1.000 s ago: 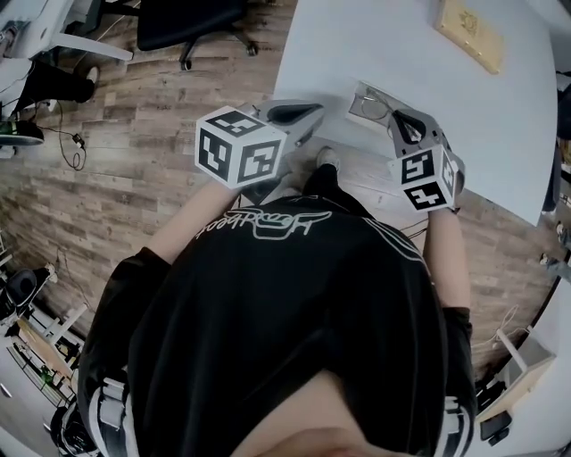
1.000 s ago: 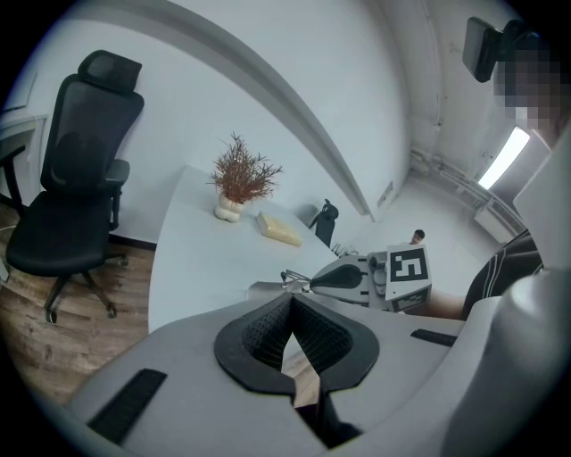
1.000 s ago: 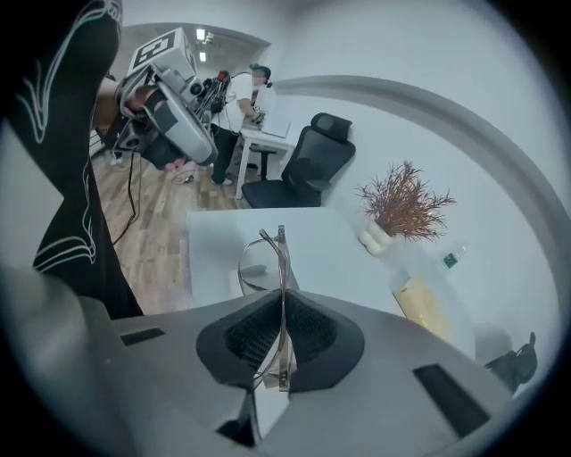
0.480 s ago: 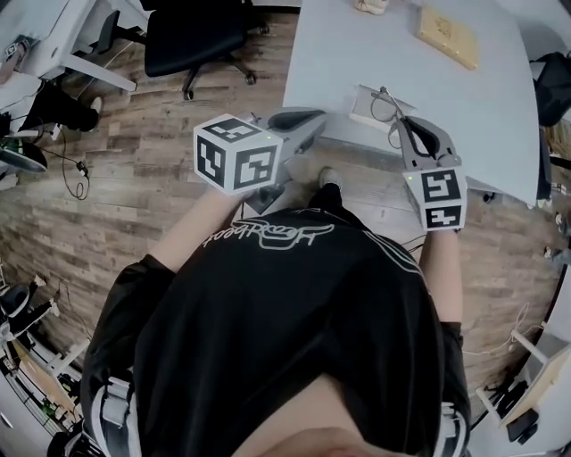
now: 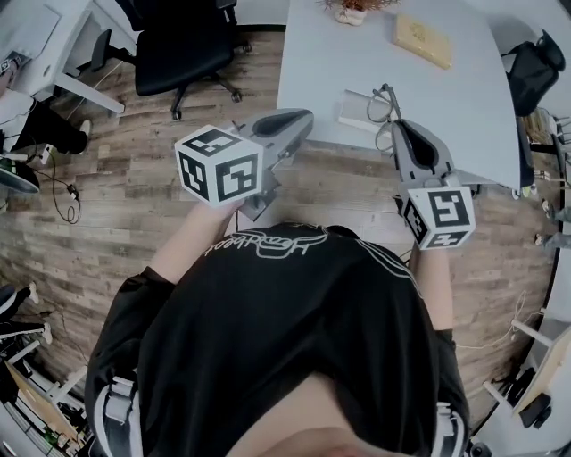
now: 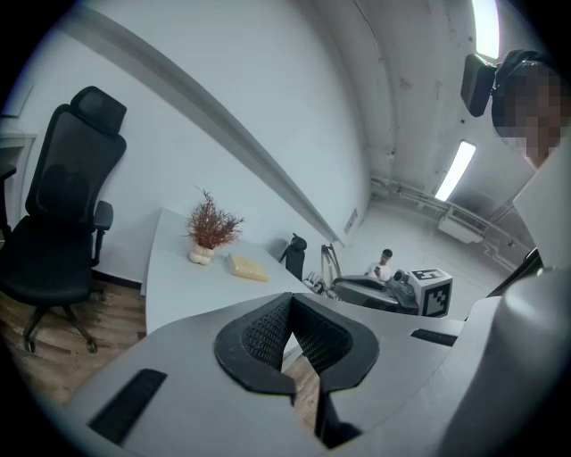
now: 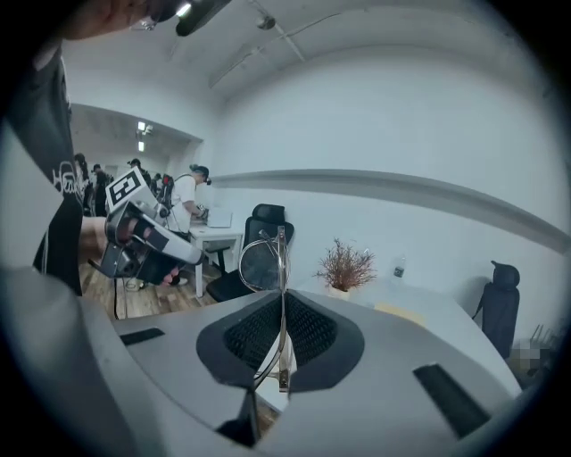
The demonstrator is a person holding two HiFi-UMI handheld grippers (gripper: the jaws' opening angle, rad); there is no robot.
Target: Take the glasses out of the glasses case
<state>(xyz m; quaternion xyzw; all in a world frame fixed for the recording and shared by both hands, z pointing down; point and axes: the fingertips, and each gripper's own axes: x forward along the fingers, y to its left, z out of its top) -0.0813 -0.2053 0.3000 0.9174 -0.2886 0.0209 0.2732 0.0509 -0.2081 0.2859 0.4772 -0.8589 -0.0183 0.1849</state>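
Glasses (image 5: 384, 105) sit pinched by the frame in right tool (image 5: 398, 130), held over case (image 5: 355, 111) at near edge of surface (image 5: 464, 89); removal looks nearly done, with carrying clear left; left tool (image 5: 302, 120) is closed on nothing, off that edge.

A pale table (image 5: 473, 107) with a rounded edge stands on a wood-plank floor (image 5: 134, 196). An open case (image 5: 357, 112) lies on the table close to its near edge. At the far edge stands a small pot with a dry, reddish plant (image 5: 352, 9). A flat yellowish block (image 5: 424, 40) lies just to the right of the plant, well apart from the case. The rest of the tabletop is bare. On the floor to the left of the table stands a black office chair (image 5: 183, 36).
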